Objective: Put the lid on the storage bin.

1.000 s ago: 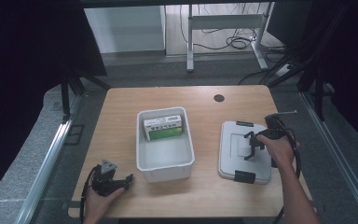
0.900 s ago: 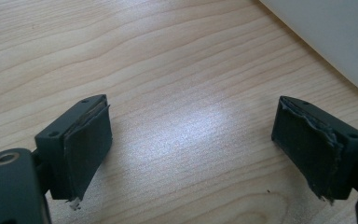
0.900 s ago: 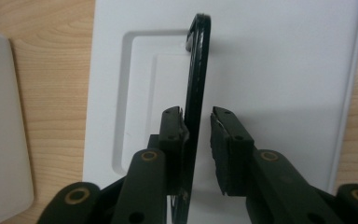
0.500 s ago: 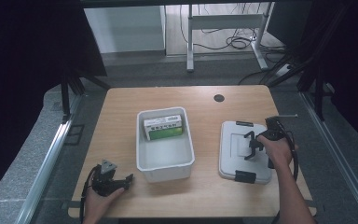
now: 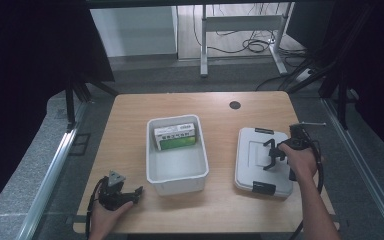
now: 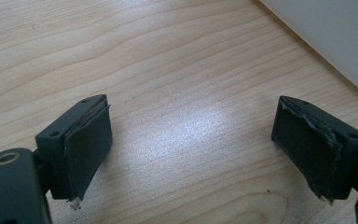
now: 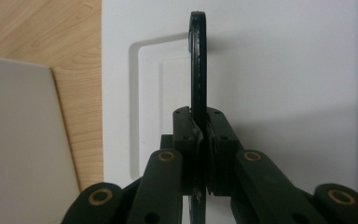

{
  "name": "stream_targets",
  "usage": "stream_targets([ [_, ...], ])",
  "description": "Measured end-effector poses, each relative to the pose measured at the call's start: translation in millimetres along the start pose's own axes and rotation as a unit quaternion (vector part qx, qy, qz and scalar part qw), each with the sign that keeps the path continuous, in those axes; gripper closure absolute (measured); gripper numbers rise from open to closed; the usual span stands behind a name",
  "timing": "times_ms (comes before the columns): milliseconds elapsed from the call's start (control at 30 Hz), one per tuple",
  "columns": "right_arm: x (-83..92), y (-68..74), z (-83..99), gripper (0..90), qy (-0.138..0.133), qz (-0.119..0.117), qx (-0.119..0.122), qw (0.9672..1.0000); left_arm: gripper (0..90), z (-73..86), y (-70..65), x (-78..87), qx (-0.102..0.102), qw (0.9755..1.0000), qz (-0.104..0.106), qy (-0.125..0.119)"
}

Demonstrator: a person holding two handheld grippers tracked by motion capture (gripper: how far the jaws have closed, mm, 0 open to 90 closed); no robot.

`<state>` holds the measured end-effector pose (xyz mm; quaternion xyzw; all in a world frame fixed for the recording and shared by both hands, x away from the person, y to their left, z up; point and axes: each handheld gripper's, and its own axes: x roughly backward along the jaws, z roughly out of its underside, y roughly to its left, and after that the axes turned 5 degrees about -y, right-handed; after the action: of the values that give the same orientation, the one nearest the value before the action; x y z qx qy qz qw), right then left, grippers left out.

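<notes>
Lid (image 5: 260, 160) handle (image 7: 197, 70) is clamped upright between the closed jaws of the right gripper (image 5: 272, 155), while the left gripper (image 6: 191, 140) rests open on the table (image 5: 130, 130).

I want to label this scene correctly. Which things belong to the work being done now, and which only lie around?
In the job:
- right gripper, shut on the lid's black handle
- white lid
- white bin
- green-and-white box inside it

Lying about:
- left gripper, open over bare table
- dark round spot
- cables on the floor
</notes>
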<state>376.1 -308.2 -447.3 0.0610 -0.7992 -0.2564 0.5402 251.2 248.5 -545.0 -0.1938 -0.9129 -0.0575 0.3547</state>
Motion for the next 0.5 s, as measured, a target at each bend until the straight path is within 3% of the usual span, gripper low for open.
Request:
stream_targets([
  [233,16.8,12.0,0.1,84.8,-0.011,-0.022,0.019,0.9995,12.2,0.1,0.2,0.1,0.000,1.0000,0.001,0.000],
  [500,30.7,24.2,0.7,84.8,-0.022,-0.028,0.033,0.9988,12.4,0.2,0.2,0.2,0.000,1.0000,0.001,0.000],
])
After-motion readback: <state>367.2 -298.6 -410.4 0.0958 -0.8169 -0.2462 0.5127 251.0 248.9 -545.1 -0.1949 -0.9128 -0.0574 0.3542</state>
